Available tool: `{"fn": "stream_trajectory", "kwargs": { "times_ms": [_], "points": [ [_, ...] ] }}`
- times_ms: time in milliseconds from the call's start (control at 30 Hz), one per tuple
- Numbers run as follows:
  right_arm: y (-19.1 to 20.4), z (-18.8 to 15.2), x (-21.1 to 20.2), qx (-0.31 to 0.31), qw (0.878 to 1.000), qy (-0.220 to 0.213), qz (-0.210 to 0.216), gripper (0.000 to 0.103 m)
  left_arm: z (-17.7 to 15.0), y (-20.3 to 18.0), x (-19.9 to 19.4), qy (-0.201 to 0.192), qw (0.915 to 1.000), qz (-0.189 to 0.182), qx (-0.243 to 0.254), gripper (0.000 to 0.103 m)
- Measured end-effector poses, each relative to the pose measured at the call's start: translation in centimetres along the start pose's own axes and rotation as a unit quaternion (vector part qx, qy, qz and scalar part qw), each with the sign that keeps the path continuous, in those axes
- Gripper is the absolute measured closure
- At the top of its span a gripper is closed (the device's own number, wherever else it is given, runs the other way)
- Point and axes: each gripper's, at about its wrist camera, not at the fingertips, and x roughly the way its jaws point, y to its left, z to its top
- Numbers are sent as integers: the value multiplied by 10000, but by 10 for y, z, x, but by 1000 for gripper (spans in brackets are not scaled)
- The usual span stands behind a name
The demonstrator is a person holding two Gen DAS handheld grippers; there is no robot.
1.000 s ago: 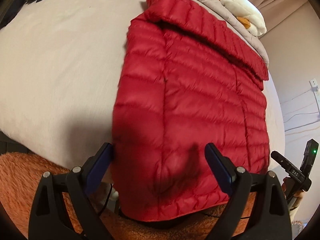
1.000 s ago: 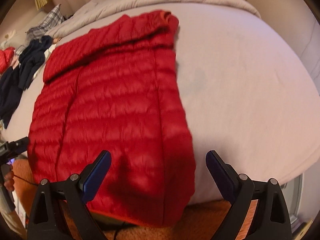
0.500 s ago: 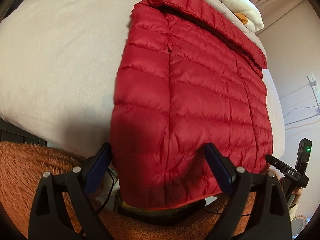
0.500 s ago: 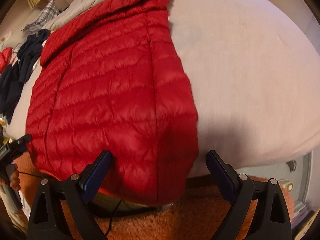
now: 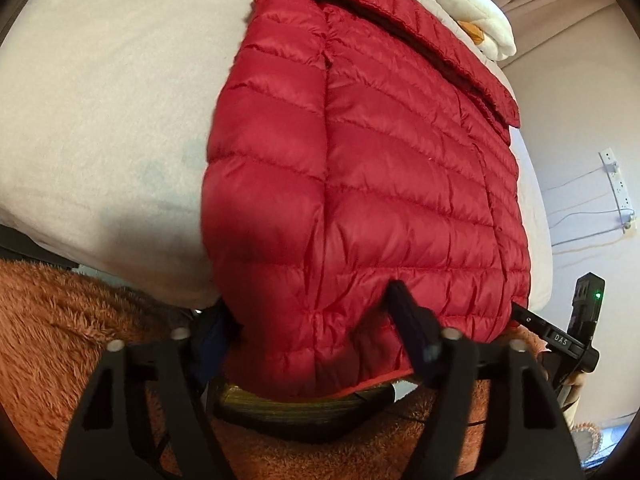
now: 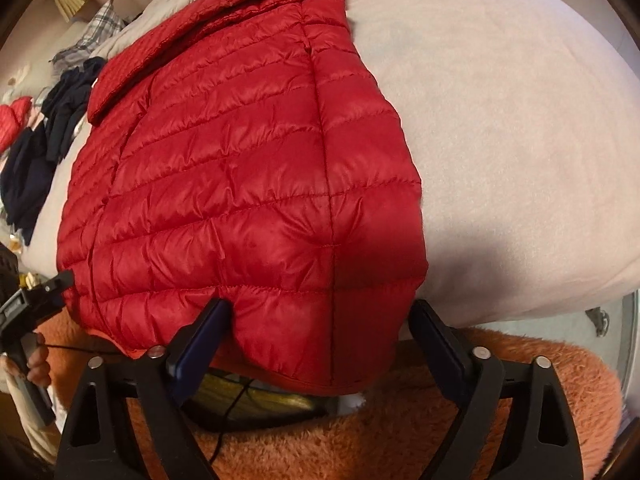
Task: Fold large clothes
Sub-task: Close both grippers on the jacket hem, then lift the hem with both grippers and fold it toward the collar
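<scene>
1. The red puffer jacket (image 5: pixel 384 184) lay flat on the bed (image 5: pixel 100 100), collar toward the far side, its hem hanging over the near edge above the orange shaggy rug (image 5: pixel 52 328).

2. The left gripper (image 5: pixel 308 316) had just been closing on the hem's left corner. One pad dug a dent into the quilting; the other was tucked behind the side edge, so I couldn't tell if it really pressed. Fabric was between the jaws, prob. pinched but not firmly clamped.

3. The right gripper (image 6: pixel 320 320) had just been closing too, but stood wide. Its left pad touched the hem w/ a small crease; its right pad sat just clear of the jacket's side edge. Hem corner between the jaws, not yet clamped.

4. Risk: uneven timing. If the left side lifted before the right had hold, the hem would skew and the fold would land crooked.

5. Risk: slick, puffy shell. A shallow bite on the very edge could slip out mid-lift, esp. w/ down compressing under the pads.

6. Risk: grabbing only the top layer. The jacket's back would then stay on the bed and the front would peel open instead of folding.

7. Risk: the overhang. A dropped corner could drag the jacket off toward the rug.

8. Risk: the cable (image 6: pixel 236 396) below the hem might snag a low finger.
</scene>
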Motion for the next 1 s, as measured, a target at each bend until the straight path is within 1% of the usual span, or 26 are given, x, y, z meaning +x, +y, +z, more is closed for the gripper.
{"fn": "stream_trajectory", "kwargs": {
  "times_ms": [33, 67, 100, 133, 167, 200, 233, 267, 367, 433, 500, 567, 633, 733, 867, 1000],
  "points": [
    [1, 0, -2, -13, 10000, -19, 15, 23, -1, 1, -1, -3, 10000, 3, -20, 48],
    [0, 1, -7, -29, 10000, -41, 41, 30, -1, 2, -3, -20, 10000, 0, -55, 52],
    [2, 0, -8, -47, 9999, -75, 69, 35, -2, 2, -4, -38, 10000, -42, -68, 64],
    [3, -2, -10, -78, 9999, -121, 90, 46, -2, 0, -6, -62, 9998, -164, -60, 77],
    [5, -3, -12, -98, 9997, -175, 142, 58, -3, -2, -8, -77, 9997, -227, -35, 80],
    [7, -5, -14, -77, 9995, -216, 229, 63, -4, -6, -12, -135, 9997, -205, 10, 83],
    [7, -4, -15, -61, 9993, -230, 290, 72, -4, -12, -13, -185, 9997, -141, 82, 85],
    [11, -4, -18, -66, 9991, -267, 337, 77, -4, -17, -17, -237, 9995, -72, 189, 86],
    [20, -5, -31, -149, 9982, -470, 330, 83, -4, -27, -32, -394, 9988, -113, 271, 89],
    [25, -6, -44, -233, 9970, -617, 394, 84, -3, -30, -44, -544, 9979, -147, 330, 90],
    [30, -6, -58, -271, 9949, -806, 546, 84, -2, -37, -61, -765, 9960, -218, 399, 90],
    [33, -5, -73, -311, 9926, -994, 622, 85, 0, -47, -78, -985, 9931, -255, 581, 91],
    [36, -4, -87, -365, 9894, -1205, 724, 85, 2, -54, -89, -1101, 9904, -257, 790, 91],
    [40, -3, -108, -444, 9820, -1520, 1032, 85, 6, -63, -105, -1250, 9872, -272, 951, 91],
    [44, -2, -132, -589, 9740, -1855, 1160, 85, 8, -73, -129, -1543, 9811, -416, 1089, 91],
    [44, -2, -155, -719, 9655, -2136, 1307, 85, 17, -82, -146, -1718, 9767, -496, 1190, 91]
  ]
}}
